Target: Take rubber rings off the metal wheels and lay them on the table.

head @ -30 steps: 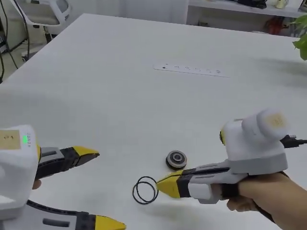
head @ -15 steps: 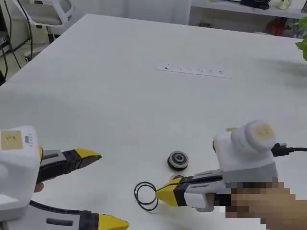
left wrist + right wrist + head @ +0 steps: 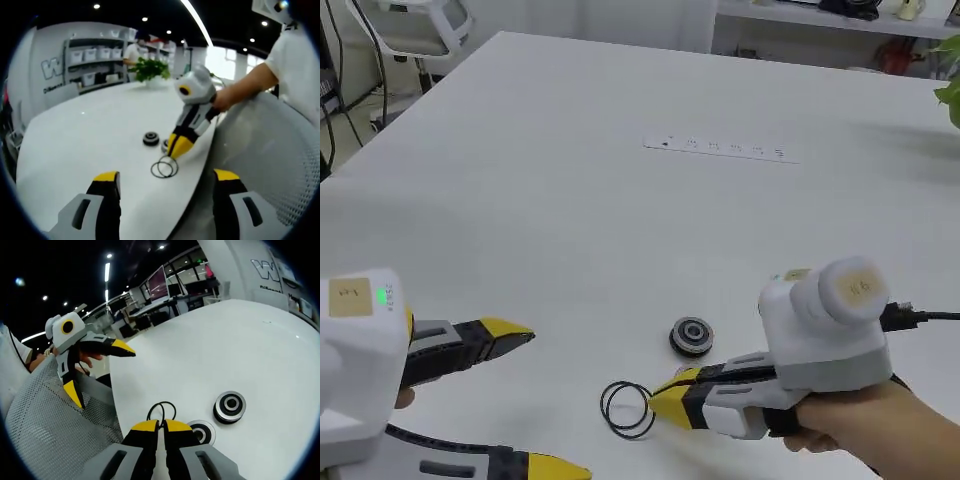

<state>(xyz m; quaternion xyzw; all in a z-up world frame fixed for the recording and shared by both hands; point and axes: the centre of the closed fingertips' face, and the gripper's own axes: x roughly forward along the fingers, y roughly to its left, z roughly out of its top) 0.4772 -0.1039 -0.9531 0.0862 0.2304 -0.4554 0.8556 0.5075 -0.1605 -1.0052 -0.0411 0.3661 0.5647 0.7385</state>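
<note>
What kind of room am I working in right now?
Most likely an open-plan office or lab workspace: a big white table, wall shelves of storage bins, desks with monitors in the background, and a potted plant.

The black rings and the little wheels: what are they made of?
The rings look like thin matte black rubber, lying in loose overlapping loops. The wheels seem metal: silvery grey faces with a slight sheen; their dark rims are less certain.
</note>
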